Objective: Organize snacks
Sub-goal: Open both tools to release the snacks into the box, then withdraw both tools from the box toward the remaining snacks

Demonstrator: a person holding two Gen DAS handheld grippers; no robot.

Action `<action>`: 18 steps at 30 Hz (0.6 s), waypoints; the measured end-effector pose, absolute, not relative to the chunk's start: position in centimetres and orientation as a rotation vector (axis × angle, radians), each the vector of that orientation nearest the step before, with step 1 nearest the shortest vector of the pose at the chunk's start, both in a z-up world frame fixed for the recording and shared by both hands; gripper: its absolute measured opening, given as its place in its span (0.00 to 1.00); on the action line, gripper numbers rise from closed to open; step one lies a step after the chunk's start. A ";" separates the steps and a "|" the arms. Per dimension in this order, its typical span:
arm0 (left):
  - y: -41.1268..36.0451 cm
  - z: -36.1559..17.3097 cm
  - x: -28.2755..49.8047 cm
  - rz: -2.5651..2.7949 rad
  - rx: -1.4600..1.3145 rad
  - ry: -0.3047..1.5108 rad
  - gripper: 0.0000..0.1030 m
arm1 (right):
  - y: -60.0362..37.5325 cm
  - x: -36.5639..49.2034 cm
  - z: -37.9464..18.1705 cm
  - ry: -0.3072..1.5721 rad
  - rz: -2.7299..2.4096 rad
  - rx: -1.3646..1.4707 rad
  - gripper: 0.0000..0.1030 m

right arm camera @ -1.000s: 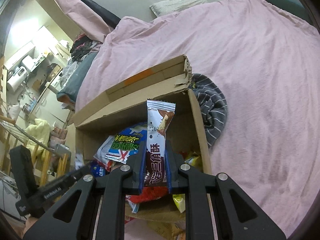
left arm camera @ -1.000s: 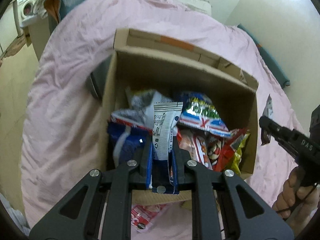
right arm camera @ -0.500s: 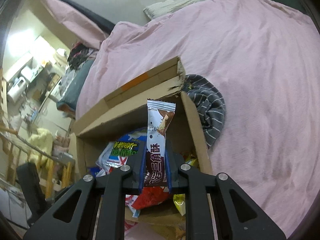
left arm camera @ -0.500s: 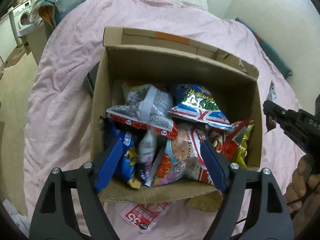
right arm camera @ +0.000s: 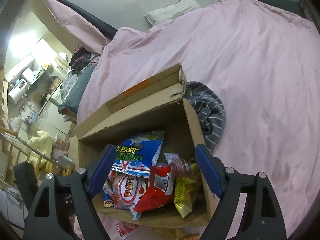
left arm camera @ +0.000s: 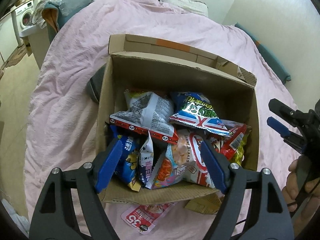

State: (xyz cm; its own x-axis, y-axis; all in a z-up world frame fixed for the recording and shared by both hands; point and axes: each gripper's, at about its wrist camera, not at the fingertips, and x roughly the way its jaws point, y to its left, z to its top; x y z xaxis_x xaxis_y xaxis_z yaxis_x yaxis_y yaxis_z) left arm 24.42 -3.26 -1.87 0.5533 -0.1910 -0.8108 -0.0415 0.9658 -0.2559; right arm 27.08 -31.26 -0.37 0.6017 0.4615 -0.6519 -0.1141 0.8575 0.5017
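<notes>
Left gripper [left arm camera: 162, 164] spread wide, nothing held; right gripper [right arm camera: 156, 170] likewise. Colourful foil snack packets [left arm camera: 160, 118] piled inside open brown cardboard box [left arm camera: 180, 76] (on pink bedsheet [left arm camera: 66, 84]).

One cardboard box [left arm camera: 180, 76] sits on one bed [left arm camera: 66, 92], holding at least seven snack packets: one grey-white bag [left arm camera: 150, 114], one blue-and-green bag [left arm camera: 197, 111], one shrimp flakes bag [left arm camera: 180, 160], one blue bag [left arm camera: 128, 152], one dark slim packet [left arm camera: 147, 160], one red bag [left arm camera: 235, 142] and one yellow bag [right arm camera: 184, 192]; any beneath cannot be counted. One more packet [left arm camera: 144, 220] lies outside the box. Two tools appear, left tool [left arm camera: 160, 166] and right tool [right arm camera: 154, 172], both spread wide. One striped cloth [right arm camera: 210, 110], one pillow [right arm camera: 172, 10] and one washing machine [left arm camera: 25, 18] complete the scene.
</notes>
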 end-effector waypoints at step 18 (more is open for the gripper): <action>-3.1 -0.8 23.2 -0.055 -0.207 0.938 0.76 | -31.8 25.9 -0.4 0.886 0.344 0.464 0.82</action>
